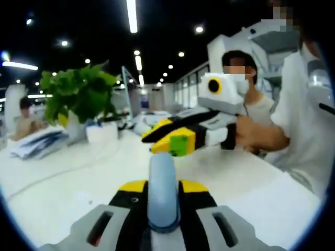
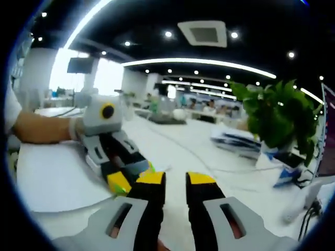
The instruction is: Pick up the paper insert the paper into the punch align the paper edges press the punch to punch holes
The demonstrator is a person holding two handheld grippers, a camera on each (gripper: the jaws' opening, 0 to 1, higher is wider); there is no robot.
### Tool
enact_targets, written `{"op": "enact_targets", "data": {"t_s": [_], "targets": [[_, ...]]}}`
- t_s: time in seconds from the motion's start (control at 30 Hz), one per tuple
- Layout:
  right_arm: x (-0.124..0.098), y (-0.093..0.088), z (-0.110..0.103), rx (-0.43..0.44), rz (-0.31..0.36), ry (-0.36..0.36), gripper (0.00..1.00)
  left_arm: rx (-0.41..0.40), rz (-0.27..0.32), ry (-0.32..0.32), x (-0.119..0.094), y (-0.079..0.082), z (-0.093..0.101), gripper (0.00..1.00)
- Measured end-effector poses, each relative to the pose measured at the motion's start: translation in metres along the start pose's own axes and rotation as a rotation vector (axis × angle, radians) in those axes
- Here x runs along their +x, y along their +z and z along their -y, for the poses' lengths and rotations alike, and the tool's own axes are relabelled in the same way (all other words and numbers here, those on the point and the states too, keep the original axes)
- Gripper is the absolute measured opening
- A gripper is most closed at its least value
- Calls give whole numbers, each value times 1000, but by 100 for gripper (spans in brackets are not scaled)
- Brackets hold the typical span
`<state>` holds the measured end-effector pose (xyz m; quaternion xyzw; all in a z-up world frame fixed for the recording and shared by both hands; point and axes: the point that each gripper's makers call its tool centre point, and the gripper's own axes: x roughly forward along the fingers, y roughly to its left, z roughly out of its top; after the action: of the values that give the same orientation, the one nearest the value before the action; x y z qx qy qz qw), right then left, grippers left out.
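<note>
Yellow-tipped black jaws of the left gripper (image 1: pixel 163 185) rise at the bottom of the left gripper view, pressed against either side of an upright grey-blue rounded bar (image 1: pixel 162 167); what the bar belongs to cannot be told. Just beyond it spreads the white table top (image 1: pixel 78 178), and on that, to the right, lies a flat white sheet of paper (image 1: pixel 275 206), apart from both grippers. Above the table hangs the right gripper, its yellow tips pointing left with a small bright green piece (image 1: pixel 181 144) at them, held in a person's bare hand (image 1: pixel 248 133).

In the right gripper view, the right gripper (image 2: pixel 176 179) shows its two yellow-tipped jaws a narrow gap apart with nothing between them, only table showing through. The left gripper comes in from the left, close to those tips, above the near edge of the white sheet.

Further off stands a leafy green plant in a white pot (image 1: pixel 78 97), with a loose stack of printed papers (image 1: pixel 39 142) near it on the table. Beside the table sits a person in a white shirt (image 1: pixel 261 107) wearing a face mask. Behind everything, a dark ceiling carries long strip lights (image 2: pixel 209 63) and round spots.
</note>
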<state>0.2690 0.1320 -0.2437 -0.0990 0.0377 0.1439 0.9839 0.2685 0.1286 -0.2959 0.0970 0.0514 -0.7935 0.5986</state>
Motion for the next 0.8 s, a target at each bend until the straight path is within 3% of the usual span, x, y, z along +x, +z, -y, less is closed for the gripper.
{"op": "enact_targets", "data": {"t_s": [0.17, 0.3, 0.5, 0.63, 0.8], "targets": [[9, 26, -26, -71, 69, 56, 8, -1, 0, 0, 0, -1, -14, 25], [19, 8, -35, -65, -53, 70, 10, -1, 0, 1, 0, -1, -23, 25], [24, 8, -40, -13, -59, 81, 11, -3, 0, 0, 1, -2, -46, 25], [26, 6, -40, -40, -84, 64, 9, -3, 0, -1, 1, -2, -54, 25], [28, 7, -42, -41, -50, 66, 5, -3, 0, 0, 2, -2, -60, 25]]}}
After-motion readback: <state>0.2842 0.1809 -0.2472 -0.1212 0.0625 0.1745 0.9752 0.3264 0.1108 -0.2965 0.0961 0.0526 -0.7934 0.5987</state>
